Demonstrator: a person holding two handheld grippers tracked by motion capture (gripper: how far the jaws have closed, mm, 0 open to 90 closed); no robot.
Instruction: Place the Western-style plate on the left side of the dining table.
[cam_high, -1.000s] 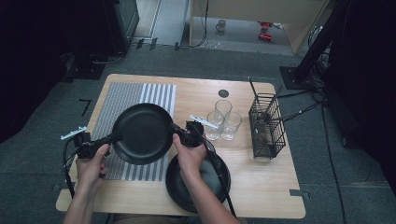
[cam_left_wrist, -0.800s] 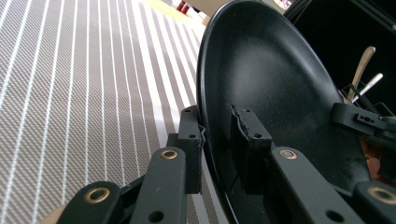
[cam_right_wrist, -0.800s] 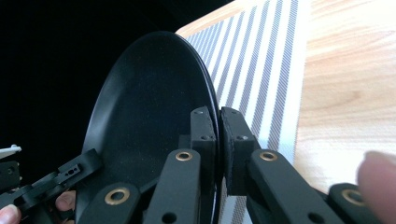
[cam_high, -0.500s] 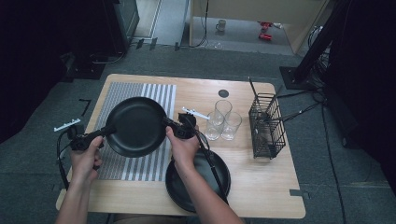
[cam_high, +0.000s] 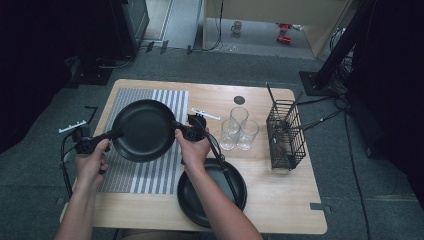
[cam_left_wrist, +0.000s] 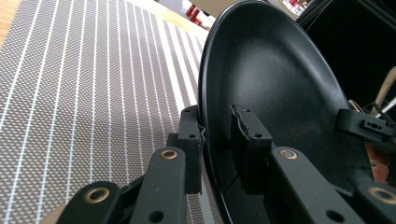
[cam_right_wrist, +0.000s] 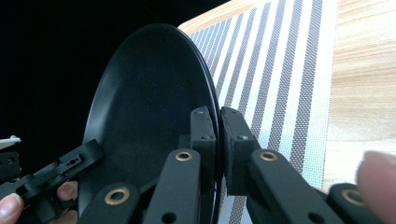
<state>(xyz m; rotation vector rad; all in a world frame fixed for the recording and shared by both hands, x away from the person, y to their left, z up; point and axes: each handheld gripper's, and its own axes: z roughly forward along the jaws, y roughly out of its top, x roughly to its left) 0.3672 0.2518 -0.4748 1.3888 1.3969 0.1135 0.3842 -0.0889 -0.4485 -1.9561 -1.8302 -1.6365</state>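
Observation:
A black round plate (cam_high: 144, 129) is held in the air above the striped placemat (cam_high: 150, 172), roughly level. My left gripper (cam_high: 114, 134) is shut on its left rim and my right gripper (cam_high: 178, 131) is shut on its right rim. In the left gripper view the plate (cam_left_wrist: 280, 88) stands between the jaws, and my left gripper (cam_left_wrist: 218, 135) pinches its edge. In the right gripper view my right gripper (cam_right_wrist: 217, 135) clamps the edge of the plate (cam_right_wrist: 144, 102), with the placemat (cam_right_wrist: 280, 65) behind. A second black plate (cam_high: 212, 190) lies on the table near the front edge.
Three clear glasses (cam_high: 239, 131) stand mid-table, right of the right hand. A black wire basket (cam_high: 286, 132) stands further right. A small white part (cam_high: 206, 114) lies behind the right gripper. The wooden table (cam_high: 280, 200) has bare room at front right.
Both grippers have carried the plate a little further left and toward the back over the placemat. Both grips are unchanged.

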